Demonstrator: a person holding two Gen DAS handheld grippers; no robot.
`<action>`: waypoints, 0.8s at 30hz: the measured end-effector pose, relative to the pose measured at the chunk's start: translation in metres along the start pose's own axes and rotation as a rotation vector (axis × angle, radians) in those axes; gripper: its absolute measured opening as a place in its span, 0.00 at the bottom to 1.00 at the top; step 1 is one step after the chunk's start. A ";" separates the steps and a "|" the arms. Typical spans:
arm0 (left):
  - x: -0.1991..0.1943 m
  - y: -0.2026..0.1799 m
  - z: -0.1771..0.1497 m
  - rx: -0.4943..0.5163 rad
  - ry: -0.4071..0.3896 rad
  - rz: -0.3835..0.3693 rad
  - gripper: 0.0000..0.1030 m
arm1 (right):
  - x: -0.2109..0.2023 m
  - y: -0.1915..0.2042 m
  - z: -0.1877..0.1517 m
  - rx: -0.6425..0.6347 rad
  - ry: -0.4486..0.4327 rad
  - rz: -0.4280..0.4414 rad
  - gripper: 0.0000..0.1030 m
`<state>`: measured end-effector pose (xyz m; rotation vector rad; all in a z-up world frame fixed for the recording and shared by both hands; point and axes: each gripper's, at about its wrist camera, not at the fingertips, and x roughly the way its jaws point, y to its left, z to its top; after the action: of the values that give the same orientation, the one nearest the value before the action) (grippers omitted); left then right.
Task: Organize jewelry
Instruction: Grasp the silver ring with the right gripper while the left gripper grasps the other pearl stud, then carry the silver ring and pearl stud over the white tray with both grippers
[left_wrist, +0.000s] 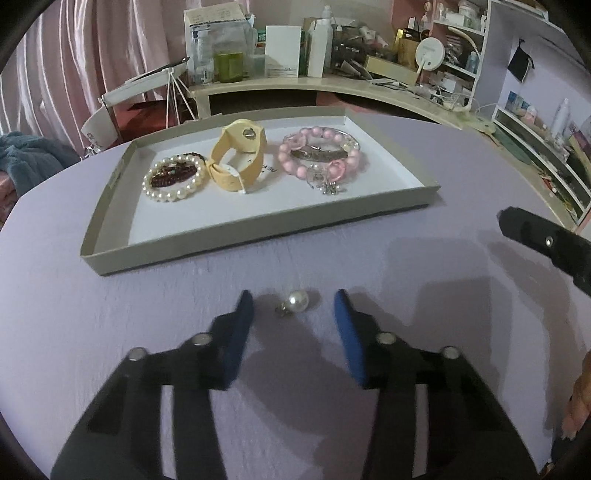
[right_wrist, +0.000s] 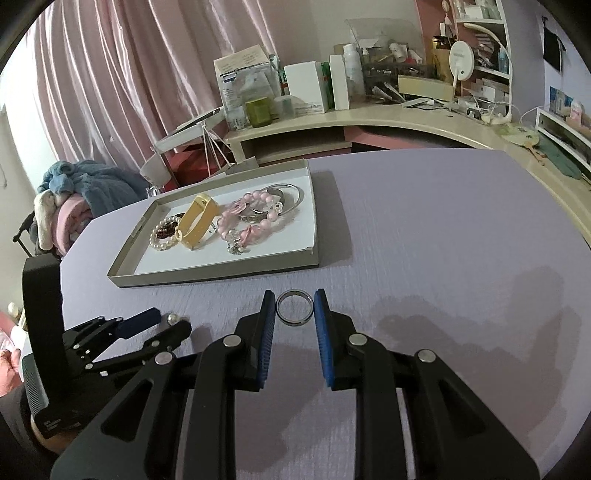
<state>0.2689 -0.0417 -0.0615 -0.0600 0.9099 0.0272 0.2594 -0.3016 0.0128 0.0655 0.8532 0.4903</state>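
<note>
Jewelry remains outside the tray (left_wrist: 258, 236): I see my left hand-held gripper (left_wrist: 293, 306) spread wide, gripping nothing, around a pearl earring (left_wrist: 295, 302) on the tabletop (left_wrist: 110, 332) just before the tray. My right hand-held gripper (right_wrist: 295, 308) brackets a ring (right_wrist: 294, 307), contact indeterminate. Bracelets (left_wrist: 173, 177) lie inside the tray.

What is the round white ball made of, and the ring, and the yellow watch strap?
The ball looks like a pearl or glossy fake pearl: smooth white with a bright shine, on a small metal fitting. The ring looks like polished metal: silvery, dark and reflective. The strap looks like soft rubber or silicone: matte, pale yellow, bending in a loop.
</note>
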 end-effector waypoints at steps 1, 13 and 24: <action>0.001 -0.001 0.001 0.001 -0.001 0.007 0.26 | 0.000 0.000 0.000 0.002 0.000 0.003 0.22; -0.023 0.017 -0.004 -0.027 -0.026 0.006 0.14 | -0.008 0.010 0.002 -0.014 -0.018 0.037 0.22; -0.087 0.065 0.002 -0.074 -0.178 0.042 0.13 | -0.019 0.048 0.007 -0.074 -0.057 0.081 0.22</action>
<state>0.2137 0.0233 0.0061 -0.1057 0.7322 0.1043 0.2355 -0.2661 0.0430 0.0456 0.7783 0.5933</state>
